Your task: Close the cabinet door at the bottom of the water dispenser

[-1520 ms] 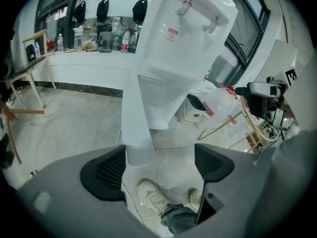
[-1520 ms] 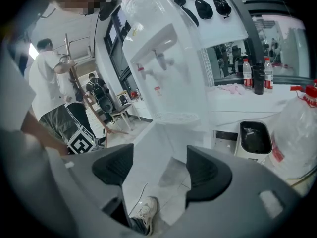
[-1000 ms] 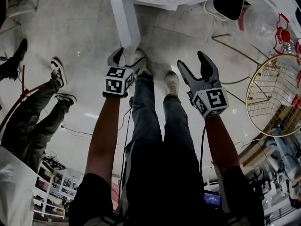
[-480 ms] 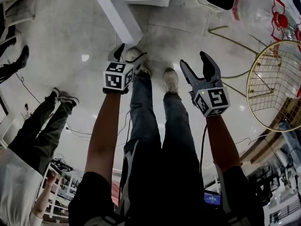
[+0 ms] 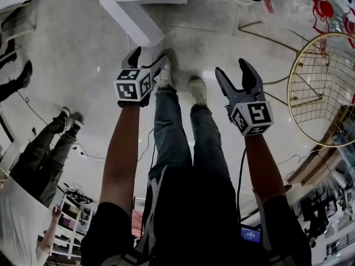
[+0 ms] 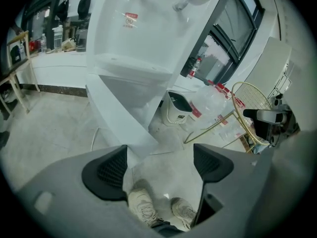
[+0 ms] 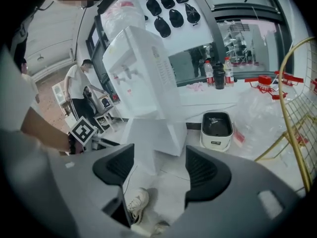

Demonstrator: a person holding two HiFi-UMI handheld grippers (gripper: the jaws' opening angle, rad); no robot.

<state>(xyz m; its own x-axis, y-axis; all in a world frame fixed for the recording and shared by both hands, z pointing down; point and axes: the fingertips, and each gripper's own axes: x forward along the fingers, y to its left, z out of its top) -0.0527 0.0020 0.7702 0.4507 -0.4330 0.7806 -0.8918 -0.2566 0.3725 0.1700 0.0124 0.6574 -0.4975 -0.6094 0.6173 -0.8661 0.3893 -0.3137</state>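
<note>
The cabinet door (image 5: 134,22) at the foot of the water dispenser (image 6: 143,29) stands swung open. Its length runs out from the base toward the person's shoes (image 5: 164,77). The left gripper (image 5: 148,57) hovers near the door's free edge, jaws apart and empty. The right gripper (image 5: 233,71) also has its jaws spread, holding nothing.

No readable text; red sticker (image 6: 131,20) on water dispenser (image 6: 148,46) too blurred.

I look steeply down from the head camera onto the floor (image 5: 77,54); both gripper cameras face forward along their jaws, close behind; all three views share the cabinet door (image 5: 133,21).
</note>
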